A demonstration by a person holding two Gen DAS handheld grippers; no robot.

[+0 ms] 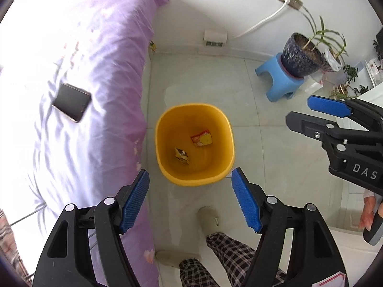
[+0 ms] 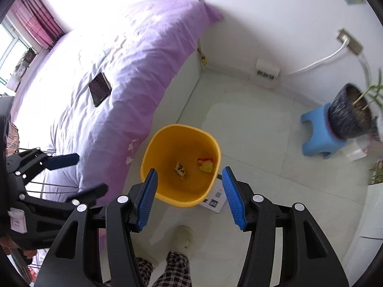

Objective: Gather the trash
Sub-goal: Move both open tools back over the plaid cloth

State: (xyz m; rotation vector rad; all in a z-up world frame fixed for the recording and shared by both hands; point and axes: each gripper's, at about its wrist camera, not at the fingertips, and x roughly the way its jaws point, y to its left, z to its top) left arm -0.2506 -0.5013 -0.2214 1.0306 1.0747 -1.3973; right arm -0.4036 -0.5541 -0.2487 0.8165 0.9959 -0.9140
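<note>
Pale tiled floor (image 1: 203, 83) carries yellow bin (image 1: 194, 143), standing just beside bed (image 1: 83, 95). Blue stool (image 1: 277, 81) on floor, well apart from bin, toward wall. White printed card (image 2: 215, 199) on floor, touching bin base. Dark phone (image 1: 71, 102) flat on bed's purple cover.

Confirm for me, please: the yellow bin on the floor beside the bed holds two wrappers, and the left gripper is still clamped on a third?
Not quite. The left gripper is open with nothing between its blue pads, as the left wrist view shows. The rest holds: the yellow bin stands on the floor beside the bed and holds two wrappers, one red-yellow and one crumpled gold.
</note>
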